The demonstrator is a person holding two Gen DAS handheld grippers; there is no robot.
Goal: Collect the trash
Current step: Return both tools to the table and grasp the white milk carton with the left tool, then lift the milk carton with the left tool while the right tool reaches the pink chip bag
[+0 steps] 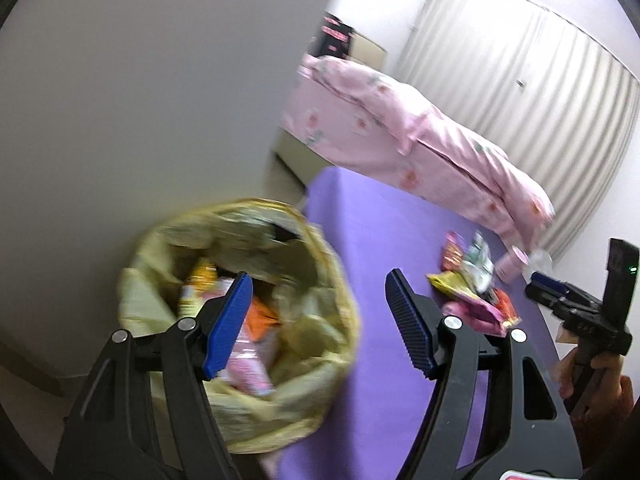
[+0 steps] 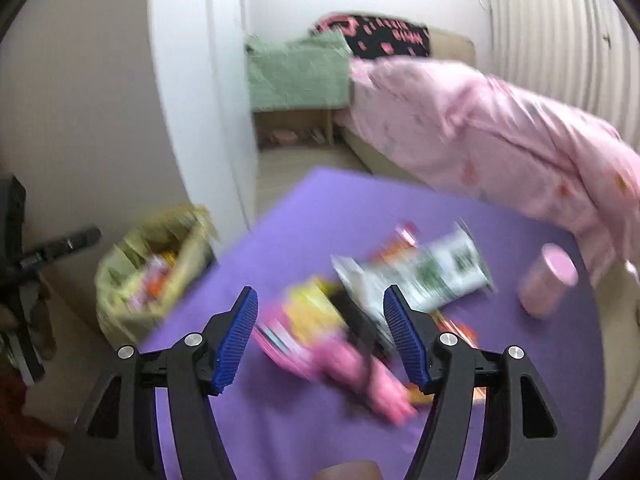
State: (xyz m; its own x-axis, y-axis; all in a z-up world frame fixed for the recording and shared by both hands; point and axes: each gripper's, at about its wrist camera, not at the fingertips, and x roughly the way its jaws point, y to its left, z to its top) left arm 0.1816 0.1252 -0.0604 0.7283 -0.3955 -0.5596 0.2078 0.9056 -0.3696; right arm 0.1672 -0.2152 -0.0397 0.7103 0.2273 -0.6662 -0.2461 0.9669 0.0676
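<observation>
- The left tool (image 1: 320, 320) hangs with its blue pads spread apart and nothing between them; one pad sits over the mouth of the trash bag, the other over the purple surface.
- The trash bag (image 1: 320, 368), pale yellow, stands on the floor just beside the left edge of the surface (image 1: 372, 240). Its mouth gapes open, and orange, pink and yellow wrappers lie inside.
- The right tool (image 2: 320, 336) is also wide open and empty, pointing down over the pile of wrappers.
- No earlier picture is at hand to show motion of its jaws, so only their open stand can be told.
- In the left wrist view the right tool shows at the far right edge, held by a hand (image 1: 584, 376) around its grip.
- The pile of wrappers (image 2: 400, 292) lies on the surface, well apart from the bag: a yellow packet (image 2: 310, 308), a pink packet (image 2: 360, 368) nearest the tool, and a white and green packet (image 2: 436, 272) behind them. Blur hides their print.
- A pink cylindrical container (image 2: 548, 280) stands on the surface to the right of the pile, apart from it.
- Behind the surface is a bed with a pink flowered quilt (image 2: 500, 128) that hangs over the bed's edge near the container.
- A green blanket (image 2: 300, 72) and a black cloth with pink marks (image 2: 384, 40) lie at the far end of the bed.
- White curtains (image 1: 520, 60) cover the wall beyond the bed.
</observation>
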